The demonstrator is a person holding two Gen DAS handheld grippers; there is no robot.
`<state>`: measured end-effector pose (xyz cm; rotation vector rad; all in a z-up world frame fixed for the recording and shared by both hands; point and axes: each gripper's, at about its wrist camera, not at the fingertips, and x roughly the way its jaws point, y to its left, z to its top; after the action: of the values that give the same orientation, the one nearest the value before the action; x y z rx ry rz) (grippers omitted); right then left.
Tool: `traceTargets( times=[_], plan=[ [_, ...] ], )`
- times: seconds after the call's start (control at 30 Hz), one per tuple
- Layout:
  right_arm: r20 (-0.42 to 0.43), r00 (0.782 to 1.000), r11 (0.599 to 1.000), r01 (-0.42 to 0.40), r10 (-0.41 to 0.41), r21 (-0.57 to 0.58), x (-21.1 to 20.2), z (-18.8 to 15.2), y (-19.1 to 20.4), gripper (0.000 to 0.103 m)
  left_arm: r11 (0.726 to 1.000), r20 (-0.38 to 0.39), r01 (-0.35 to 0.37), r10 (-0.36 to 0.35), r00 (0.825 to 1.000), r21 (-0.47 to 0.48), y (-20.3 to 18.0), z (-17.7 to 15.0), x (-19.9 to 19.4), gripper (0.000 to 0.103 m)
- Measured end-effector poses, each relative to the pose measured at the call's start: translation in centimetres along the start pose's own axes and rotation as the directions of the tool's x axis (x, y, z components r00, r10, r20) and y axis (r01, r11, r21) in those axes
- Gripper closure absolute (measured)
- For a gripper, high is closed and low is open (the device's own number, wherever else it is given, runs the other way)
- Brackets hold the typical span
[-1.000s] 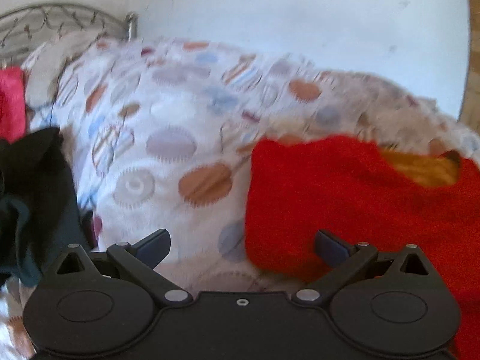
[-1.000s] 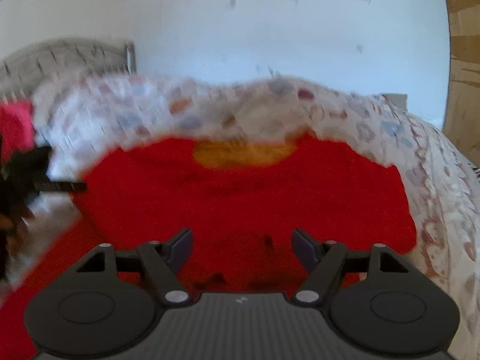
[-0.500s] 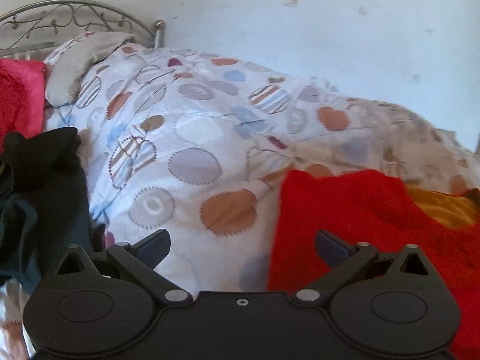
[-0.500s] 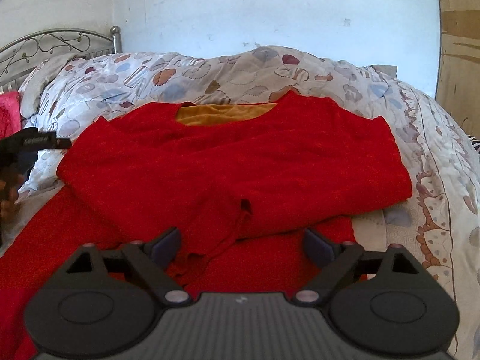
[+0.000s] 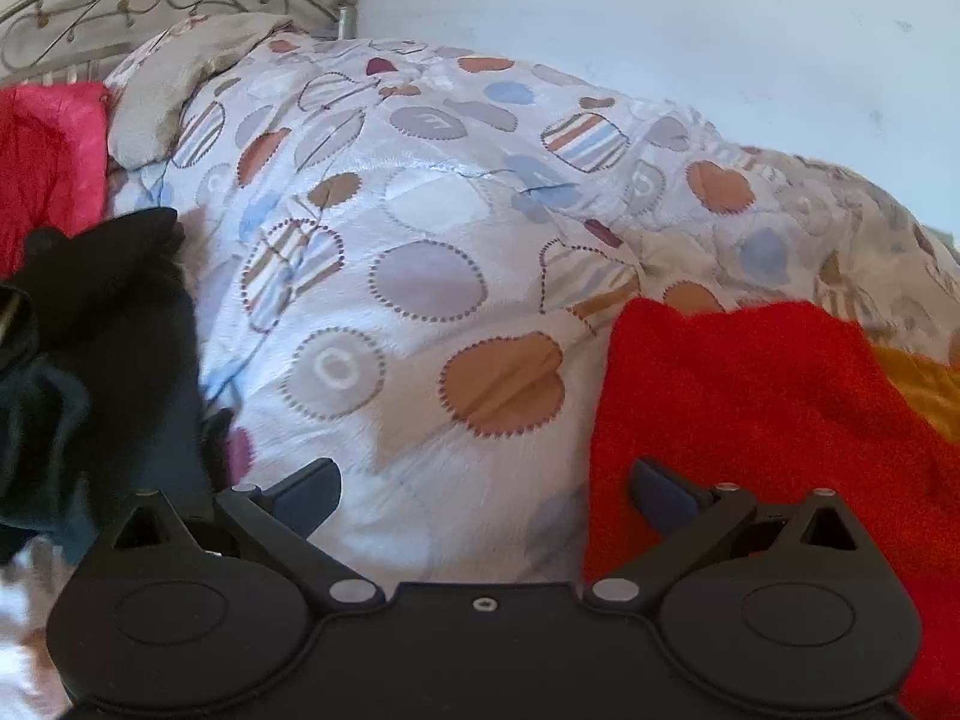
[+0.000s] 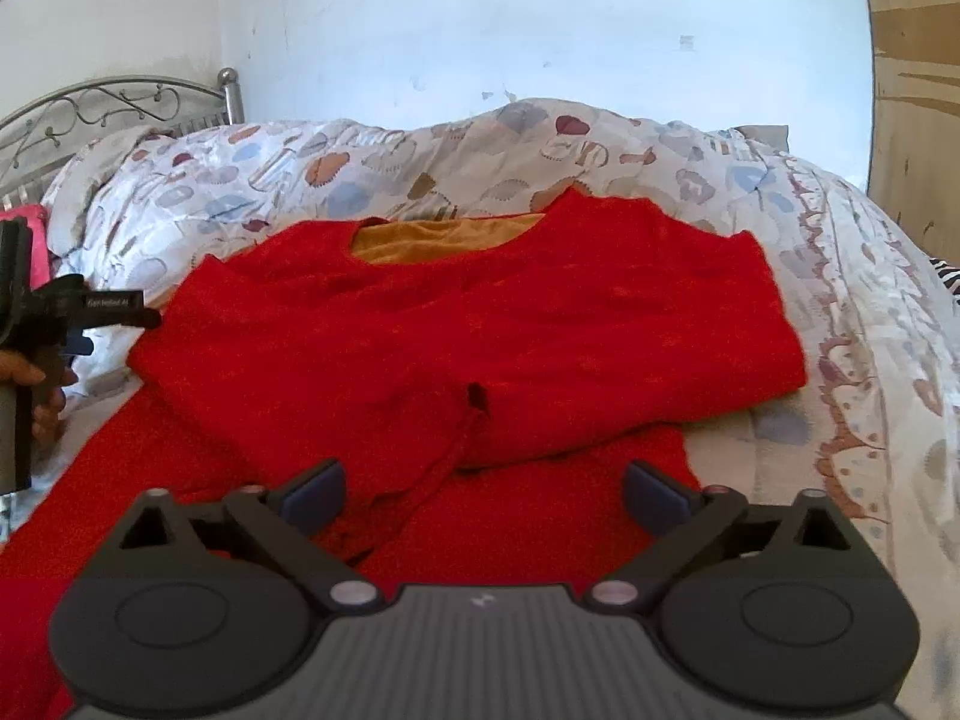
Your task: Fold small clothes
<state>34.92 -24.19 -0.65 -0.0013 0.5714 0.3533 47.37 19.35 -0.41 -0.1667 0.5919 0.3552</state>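
The right gripper (image 6: 483,495) has just been opening its jaws and they stand wide apart with nothing pinched; the red sweater (image 6: 480,324) lies spread on the patterned duvet (image 6: 840,276) just ahead of and beneath its fingertips; the left gripper (image 5: 483,489) gapes too, the sweater's edge under its right finger (image 5: 663,489); dark clothes (image 5: 90,360) lie beside its left.
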Motion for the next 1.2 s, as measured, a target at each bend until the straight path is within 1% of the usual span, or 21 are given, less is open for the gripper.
traceTargets(
  times=[0.1, 0.23, 0.37, 0.47, 0.6, 0.63, 0.7, 0.77, 0.83, 0.9, 0.93, 0.97, 1.0, 1.03, 1.07, 1.1, 1.13, 1.17, 1.2],
  plan=[
    [0.019, 1.0, 1.0, 0.006, -0.006, -0.003, -2.7, -0.4, -0.7, 0.0, 0.999, 0.011, 0.031, -0.031, 0.999, 0.018, 0.5, -0.7, -3.1, 0.001],
    [0.024, 1.0, 0.999, -0.004, 0.005, -0.033, -6.4, -2.2, -1.4, 0.0, 0.994, 0.003, 0.105, -0.105, 0.994, 0.008, 1.1, -2.5, -7.4, 0.001],
    [0.015, 1.0, 0.997, 0.017, -0.016, -0.079, -9.6, -4.8, -1.6, 0.0, 0.986, -0.04, 0.169, -0.169, 0.985, -0.012, 1.4, -5.1, -11.2, 0.001],
    [0.013, 1.0, 0.995, 0.027, -0.026, -0.1, -12.0, -6.8, -1.9, 0.0, 0.978, -0.039, 0.209, -0.209, 0.977, -0.004, 1.6, -7.2, -14.3, 0.001],
    [0.027, 0.998, 0.991, 0.063, -0.061, -0.121, -15.0, -9.2, -2.3, 0.0, 0.967, -0.034, 0.252, -0.251, 0.967, 0.027, 1.7, -9.9, -18.2, 0.001],
    [0.03, 0.998, 0.991, 0.06, -0.057, -0.116, -16.0, -9.9, -2.4, 0.0, 0.964, -0.033, 0.263, -0.262, 0.965, 0.034, 1.8, -10.6, -19.1, 0.001],
    [0.03, 0.999, 0.995, 0.028, -0.025, -0.094, -17.3, -10.6, -2.6, 0.0, 0.956, -0.039, 0.292, -0.29, 0.956, 0.039, 2.0, -11.9, -20.6, 0.001],
    [0.039, 0.999, 0.998, -0.014, 0.016, -0.057, -18.8, -11.6, -2.5, 0.0, 0.943, -0.044, 0.329, -0.327, 0.944, 0.047, 2.3, -13.3, -21.7, 0.001],
    [0.031, 0.999, 0.998, -0.039, 0.04, -0.054, -19.6, -12.6, -1.9, 0.001, 0.927, -0.048, 0.366, -0.363, 0.931, 0.081, 2.4, -14.7, -22.5, 0.001],
    [0.031, 0.998, 0.996, -0.044, 0.047, -0.072, -19.9, -13.4, -0.9, 0.008, 0.911, -0.058, 0.393, -0.389, 0.919, 0.124, 2.6, -16.0, -23.0, 0.001],
    [0.03, 0.999, 0.996, -0.038, 0.04, -0.079, -19.9, -13.6, -0.6, 0.012, 0.905, -0.074, 0.404, -0.397, 0.915, 0.138, 2.7, -16.5, -23.1, 0.001],
    [0.029, 0.999, 0.996, -0.027, 0.03, -0.088, -19.9, -13.9, -0.1, 0.014, 0.898, -0.098, 0.415, -0.404, 0.909, 0.148, 2.8, -16.9, -23.0, 0.001],
    [0.028, 0.999, 0.996, -0.017, 0.019, -0.092, -19.8, -14.1, 0.3, 0.019, 0.893, -0.117, 0.423, -0.409, 0.905, 0.152, 3.0, -17.2, -23.0, 0.001],
    [0.029, 1.0, 0.996, -0.004, 0.007, -0.09, -19.8, -14.2, 0.6, 0.022, 0.891, -0.132, 0.428, -0.411, 0.902, 0.149, 3.2, -17.4, -23.0, 0.004],
    [0.028, 1.0, 0.997, 0.009, -0.006, -0.081, -19.8, -14.2, 0.8, 0.024, 0.891, -0.148, 0.432, -0.412, 0.899, 0.142, 3.4, -17.6, -23.0, 0.009],
    [0.026, 1.0, 0.997, 0.009, -0.007, -0.075, -19.8, -14.3, 0.9, 0.028, 0.889, -0.166, 0.439, -0.417, 0.893, 0.13, 3.7, -17.7, -23.0, 0.012],
    [0.024, 1.0, 0.997, 0.008, -0.006, -0.073, -19.8, -14.3, 1.1, 0.035, 0.888, -0.179, 0.447, -0.425, 0.887, 0.11, 4.0, -17.8, -23.0, 0.02],
    [0.021, 1.0, 0.996, 0.009, -0.007, -0.083, -19.9, -14.5, 1.3, 0.04, 0.888, -0.184, 0.45, -0.429, 0.885, 0.095, 4.2, -17.9, -22.9, 0.024],
    [0.018, 1.0, 0.995, 0.015, -0.013, -0.102, -19.9, -14.6, 1.5, 0.051, 0.888, -0.188, 0.452, -0.431, 0.882, 0.084, 4.4, -18.0, -22.9, 0.027]
  ],
)
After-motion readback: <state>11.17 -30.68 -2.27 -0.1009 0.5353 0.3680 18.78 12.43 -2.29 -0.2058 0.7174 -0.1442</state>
